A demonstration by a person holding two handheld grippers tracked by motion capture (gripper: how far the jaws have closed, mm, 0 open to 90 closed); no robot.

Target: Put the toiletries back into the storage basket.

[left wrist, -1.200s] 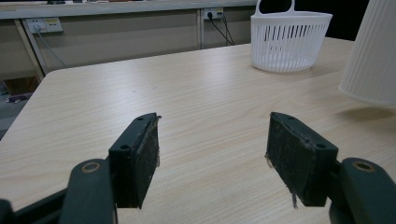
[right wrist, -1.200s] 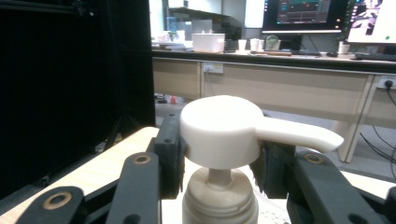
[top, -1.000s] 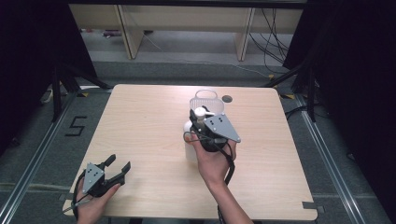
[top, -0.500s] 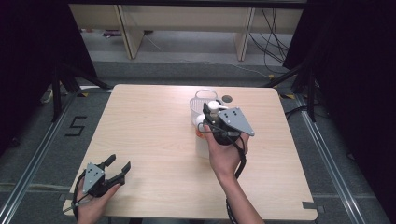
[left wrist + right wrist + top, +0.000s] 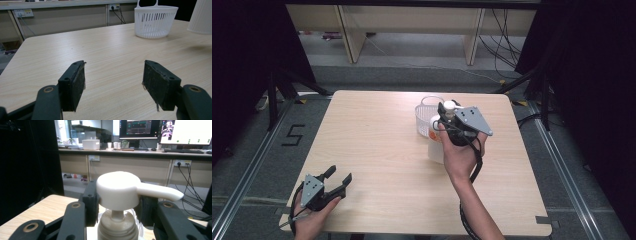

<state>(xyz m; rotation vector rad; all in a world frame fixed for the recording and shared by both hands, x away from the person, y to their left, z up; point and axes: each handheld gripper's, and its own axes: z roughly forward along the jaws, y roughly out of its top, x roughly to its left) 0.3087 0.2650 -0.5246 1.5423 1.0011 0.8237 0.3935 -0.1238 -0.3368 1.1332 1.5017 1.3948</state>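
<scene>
White pump bottle point(image 5: 117, 195) stands upright betw. right claw's point(image 5: 447, 116) jaws, clamped at pump head, just beside basket point(image 5: 424, 117); left claw point(image 5: 337, 181) spread, empty, well apart on counter point(image 5: 377, 130).

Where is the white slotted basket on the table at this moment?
In the high view the white slotted basket stands on the far half of the table, just right of centre, directly beside the pump bottle gripped by the right tool.

table point(image 5: 105, 50) looks like pale matt wood laminate, basket point(image 5: 155, 21) is white slotted plastic, pump bottle point(image 5: 120, 192) head smooth matt white plastic.
</scene>
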